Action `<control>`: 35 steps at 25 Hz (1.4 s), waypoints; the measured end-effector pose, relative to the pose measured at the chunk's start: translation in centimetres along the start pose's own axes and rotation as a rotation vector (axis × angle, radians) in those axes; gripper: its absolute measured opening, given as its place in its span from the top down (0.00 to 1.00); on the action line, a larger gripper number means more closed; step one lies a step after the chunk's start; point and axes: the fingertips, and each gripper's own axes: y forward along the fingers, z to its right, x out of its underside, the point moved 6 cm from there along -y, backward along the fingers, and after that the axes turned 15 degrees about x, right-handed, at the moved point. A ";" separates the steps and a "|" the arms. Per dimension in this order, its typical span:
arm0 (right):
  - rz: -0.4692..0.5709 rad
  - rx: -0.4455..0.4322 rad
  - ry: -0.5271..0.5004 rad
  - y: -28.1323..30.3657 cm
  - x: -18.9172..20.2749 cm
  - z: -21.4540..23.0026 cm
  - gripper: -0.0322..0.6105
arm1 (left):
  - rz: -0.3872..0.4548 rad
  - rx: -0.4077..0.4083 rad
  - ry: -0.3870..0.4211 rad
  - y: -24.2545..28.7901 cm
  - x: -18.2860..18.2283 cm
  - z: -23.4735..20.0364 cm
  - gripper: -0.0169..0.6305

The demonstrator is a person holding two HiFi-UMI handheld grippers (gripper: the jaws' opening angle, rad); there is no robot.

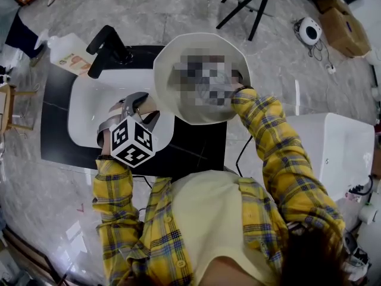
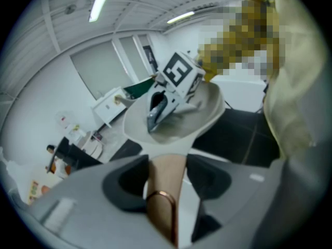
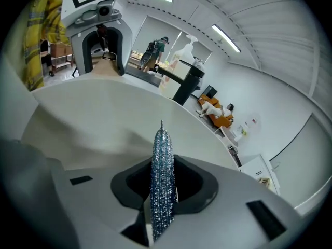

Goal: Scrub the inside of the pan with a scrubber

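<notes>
Sparkly, thin scrubber (image 3: pixel 162 180) points into smooth, rounded cream pan (image 3: pixel 104 123).

Wide pan (image 1: pixel 172 82) open inside, sink basin (image 1: pixel 86 109) free beneath it, black tap (image 1: pixel 107 47) and soap bottle (image 1: pixel 70 53) crowding the far left

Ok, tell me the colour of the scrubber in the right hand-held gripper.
The scrubber is glittery silver-blue; the right gripper view shows it best.
</notes>
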 end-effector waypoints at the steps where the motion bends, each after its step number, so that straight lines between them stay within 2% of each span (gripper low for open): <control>1: 0.003 -0.020 -0.007 -0.1 -0.1 -0.2 0.82 | -0.001 -0.001 0.001 0.0 0.0 0.0 0.61; 10: 0.031 -0.223 -0.036 -1.7 -1.5 -2.6 0.82 | -0.003 -0.003 0.005 0.1 0.0 0.0 0.61; 24: -0.050 -0.674 0.067 -5.4 -1.5 -5.0 0.82 | -0.006 -0.008 0.006 0.2 0.1 0.0 0.61; 35: -0.142 -0.842 0.036 -7.3 -0.7 -4.9 0.82 | -0.007 -0.005 0.006 0.3 0.2 -0.1 0.61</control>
